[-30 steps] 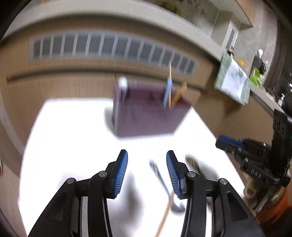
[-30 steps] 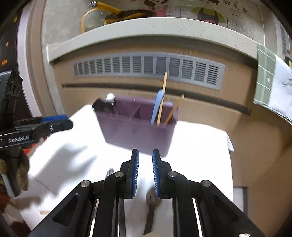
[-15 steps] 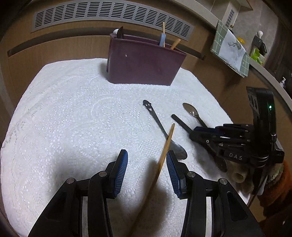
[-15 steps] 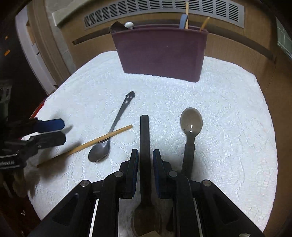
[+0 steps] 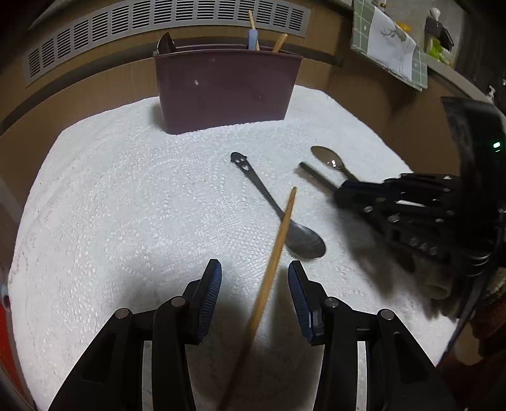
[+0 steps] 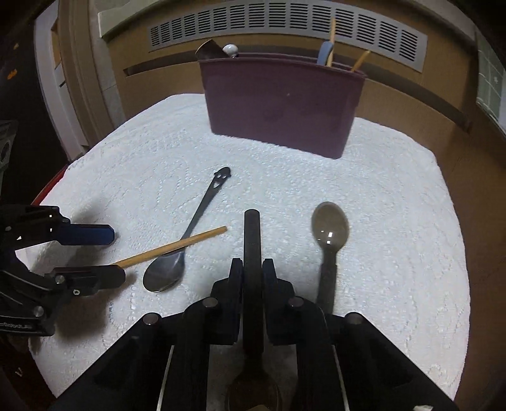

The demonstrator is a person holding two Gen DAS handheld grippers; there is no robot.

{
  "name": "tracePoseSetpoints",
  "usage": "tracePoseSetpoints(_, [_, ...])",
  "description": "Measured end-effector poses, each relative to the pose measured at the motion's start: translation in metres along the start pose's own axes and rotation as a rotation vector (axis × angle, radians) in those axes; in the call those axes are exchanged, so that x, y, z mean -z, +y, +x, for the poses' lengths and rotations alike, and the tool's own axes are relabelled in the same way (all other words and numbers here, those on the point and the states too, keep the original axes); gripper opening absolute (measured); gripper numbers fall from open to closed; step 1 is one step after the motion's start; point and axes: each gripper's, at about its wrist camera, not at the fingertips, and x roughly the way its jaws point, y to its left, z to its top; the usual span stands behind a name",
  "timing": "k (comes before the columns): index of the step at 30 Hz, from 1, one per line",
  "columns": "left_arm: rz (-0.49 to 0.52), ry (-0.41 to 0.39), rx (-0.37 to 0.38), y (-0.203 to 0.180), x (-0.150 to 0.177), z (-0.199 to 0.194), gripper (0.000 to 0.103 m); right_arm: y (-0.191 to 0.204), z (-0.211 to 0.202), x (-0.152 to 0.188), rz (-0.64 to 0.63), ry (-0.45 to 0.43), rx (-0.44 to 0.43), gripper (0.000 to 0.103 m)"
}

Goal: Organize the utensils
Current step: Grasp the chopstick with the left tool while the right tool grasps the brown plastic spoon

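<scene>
A wooden chopstick (image 5: 278, 240) lies on the white lace cloth (image 5: 126, 221) between the fingers of my open left gripper (image 5: 254, 278), touching neither pad. It leans across a metal spoon (image 5: 275, 208) with a face cut in its handle. My right gripper (image 6: 252, 264) is closing, and its pads meet the handle of a black spoon (image 6: 251, 234) that lies flat. Beside it rests a brown spoon (image 6: 330, 227). The maroon utensil holder (image 6: 281, 101) stands at the back with several utensils in it.
A wall with a grey vent grille (image 6: 284, 28) runs right behind the holder. A green checked towel (image 5: 389, 47) hangs at the right. In the right wrist view the left gripper (image 6: 110, 256) straddles the chopstick (image 6: 177, 246) near the cloth's left edge.
Both grippers have come down close to the cloth. The right jaws have narrowed onto the black spoon's handle. The left gripper has edged forward along the chopstick.
</scene>
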Motion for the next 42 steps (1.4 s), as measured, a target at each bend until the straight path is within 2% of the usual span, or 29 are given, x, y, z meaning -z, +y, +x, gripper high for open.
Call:
tracePoseSetpoints(3, [0.004,-0.005,-0.05,0.006,-0.006,0.004,0.045,-0.011,-0.008,0.002,0.048,-0.024,-0.006,0.012])
tracePoseSetpoints(8, [-0.071,-0.027,-0.124,0.034,-0.017,0.006,0.045,-0.021,-0.01,0.006,0.091,-0.031,-0.014,0.012])
tracePoseSetpoints(13, [-0.116,-0.002,-0.068,0.042,-0.019,0.009,0.044,-0.018,-0.008,0.006,0.092,-0.039,-0.019,0.012])
tracePoseSetpoints(27, [-0.035,-0.001,-0.14,0.017,-0.031,0.022,0.036,-0.016,-0.009,0.008,0.09,-0.053,-0.006,0.012])
tracePoseSetpoints(42, [-0.041,0.038,-0.122,0.022,-0.044,0.029,0.035,-0.017,-0.009,0.009,0.093,-0.055,-0.009,0.012])
